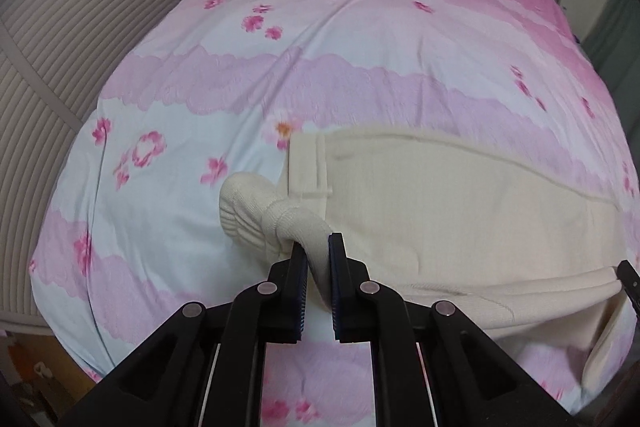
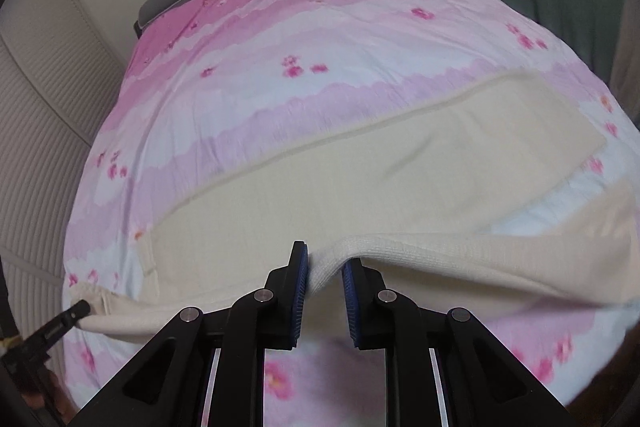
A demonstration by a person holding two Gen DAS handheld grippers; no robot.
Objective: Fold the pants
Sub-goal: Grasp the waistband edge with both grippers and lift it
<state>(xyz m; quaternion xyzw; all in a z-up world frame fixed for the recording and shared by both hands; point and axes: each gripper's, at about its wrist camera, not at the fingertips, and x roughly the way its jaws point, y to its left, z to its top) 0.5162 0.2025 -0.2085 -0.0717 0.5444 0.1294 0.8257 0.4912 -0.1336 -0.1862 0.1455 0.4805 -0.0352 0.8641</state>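
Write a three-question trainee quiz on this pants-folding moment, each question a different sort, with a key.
1. True or false: the left tool is shut on the cream pants.
2. Multiple choice: the pants lie on (A) a bare wooden floor, (B) a pink flowered bedcover, (C) a kitchen counter.
3. Fill in: the right tool grips a ribbed ____ of the pants, not their flat middle.

Key:
1. True: fabric is pinched between its pads, near the ribbed waistband.
2. B.
3. Edge: the near edge is lifted off the bed between the two tools, while the far leg lies flat.
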